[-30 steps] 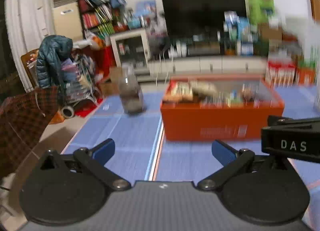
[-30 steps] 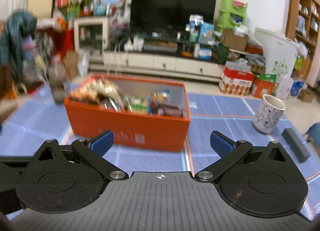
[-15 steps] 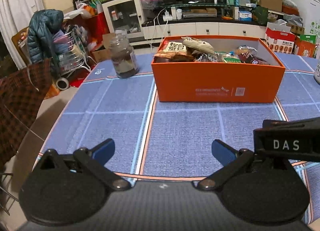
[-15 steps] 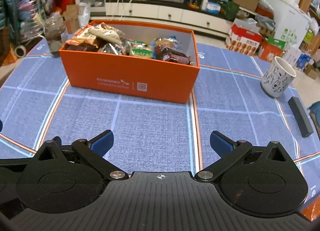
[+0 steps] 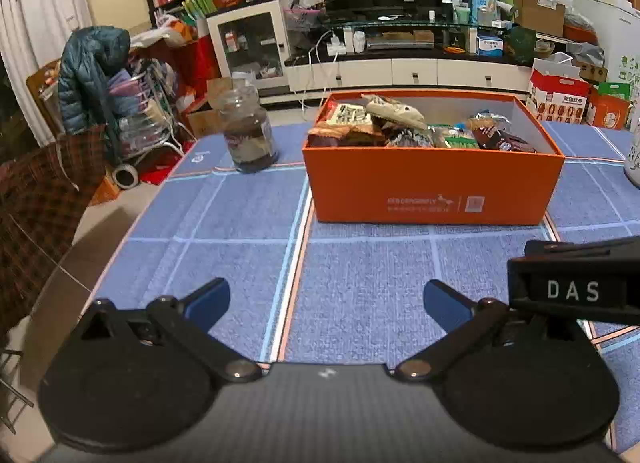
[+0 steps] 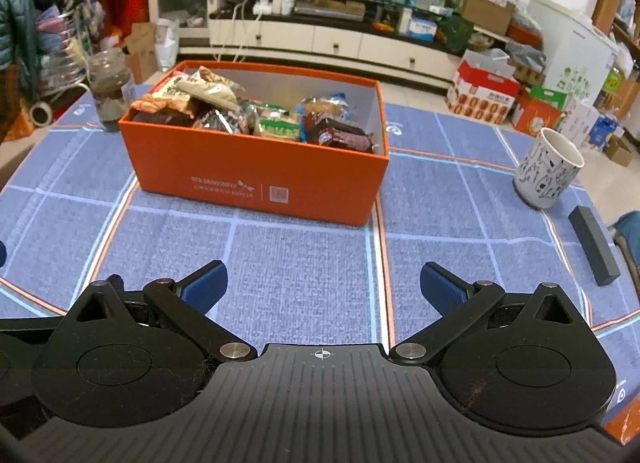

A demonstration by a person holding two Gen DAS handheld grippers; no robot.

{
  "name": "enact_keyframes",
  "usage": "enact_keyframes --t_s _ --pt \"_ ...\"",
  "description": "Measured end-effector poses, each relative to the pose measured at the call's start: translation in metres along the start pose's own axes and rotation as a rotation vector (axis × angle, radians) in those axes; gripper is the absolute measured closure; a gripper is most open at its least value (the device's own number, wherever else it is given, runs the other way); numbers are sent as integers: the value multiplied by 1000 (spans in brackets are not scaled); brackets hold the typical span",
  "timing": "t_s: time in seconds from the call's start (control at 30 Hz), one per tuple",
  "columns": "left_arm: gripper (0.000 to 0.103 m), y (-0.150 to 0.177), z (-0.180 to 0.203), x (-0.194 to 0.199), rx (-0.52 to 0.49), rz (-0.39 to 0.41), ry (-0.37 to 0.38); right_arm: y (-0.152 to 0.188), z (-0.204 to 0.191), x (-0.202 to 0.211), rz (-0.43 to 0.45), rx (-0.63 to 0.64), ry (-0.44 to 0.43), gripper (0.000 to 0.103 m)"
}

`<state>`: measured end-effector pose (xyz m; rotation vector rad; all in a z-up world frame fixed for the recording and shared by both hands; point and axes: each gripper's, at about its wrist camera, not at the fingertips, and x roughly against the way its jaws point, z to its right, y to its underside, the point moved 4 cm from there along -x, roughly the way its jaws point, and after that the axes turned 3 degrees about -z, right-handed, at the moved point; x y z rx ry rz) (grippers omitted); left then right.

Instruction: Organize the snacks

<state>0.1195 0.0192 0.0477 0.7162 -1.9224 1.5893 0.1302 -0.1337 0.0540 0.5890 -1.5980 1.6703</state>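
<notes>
An orange box (image 5: 432,191) full of several packaged snacks (image 5: 384,123) stands on the blue checked tablecloth (image 5: 240,223). It also shows in the right wrist view (image 6: 256,175), with its snacks (image 6: 280,123) piled inside. My left gripper (image 5: 326,301) is open and empty, over the cloth well in front of the box. My right gripper (image 6: 323,283) is open and empty, also short of the box. Part of the right gripper's body (image 5: 576,287), marked DAS, shows at the right of the left wrist view.
A glass jar with dark contents (image 5: 250,131) stands left of the box and also shows in the right wrist view (image 6: 108,91). A patterned white mug (image 6: 546,169) and a dark bar-shaped object (image 6: 594,243) lie on the right. The table's left edge (image 5: 120,239) is near.
Both views tilted down from the room toward the table a second ago, then settled. The box and jar stay put. Both grippers remain open.
</notes>
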Motion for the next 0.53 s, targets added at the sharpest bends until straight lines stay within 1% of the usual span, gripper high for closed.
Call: enact_keyframes --t_s 0.13,0.3,0.47,0.53 --pt "1 -1 0 1 -2 7 7 -1 2 1 4 -6 4 8" --pt "1 0 7 5 -11 5 63 -1 2 -1 3 -12 -7 8" --pt "1 1 14 8 -49 13 48 0 -2 -3 0 6 -13 8" --pt "1 1 14 9 -46 24 47 0 -2 -2 4 0 -18 8"
